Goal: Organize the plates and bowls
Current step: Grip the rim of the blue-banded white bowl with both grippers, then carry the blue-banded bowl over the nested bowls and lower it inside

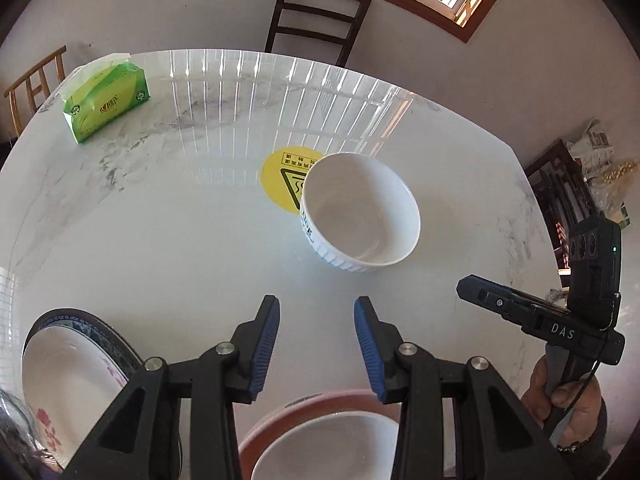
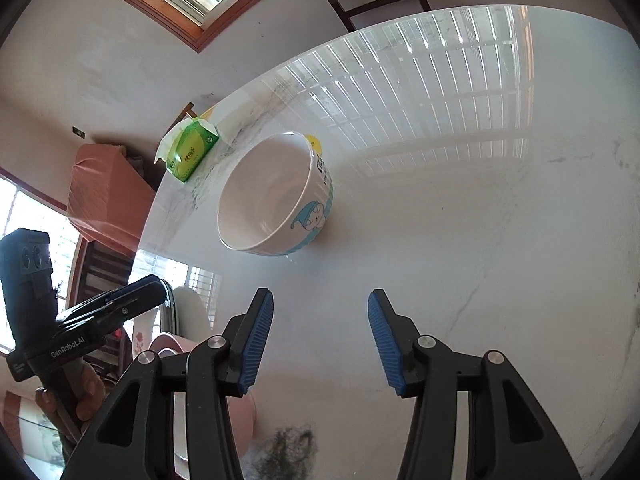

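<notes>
A white ribbed bowl (image 1: 360, 212) with a blue cartoon print stands upright on the white marble table (image 1: 160, 220), ahead of both grippers; it also shows in the right wrist view (image 2: 276, 196). My left gripper (image 1: 316, 320) is open and empty above the table. Just below it a pink-rimmed bowl (image 1: 320, 436) sits at the near edge. A stack of plates (image 1: 72, 368) with a flower print lies at the lower left. My right gripper (image 2: 320, 312) is open and empty, short of the white bowl. It shows side-on in the left wrist view (image 1: 464, 288).
A green tissue pack (image 1: 106, 100) lies at the table's far left. A yellow warning sticker (image 1: 284, 180) is stuck on the table behind the white bowl. A dark chair (image 1: 316, 16) stands beyond the far edge. A wooden chair (image 1: 36, 84) stands at the left.
</notes>
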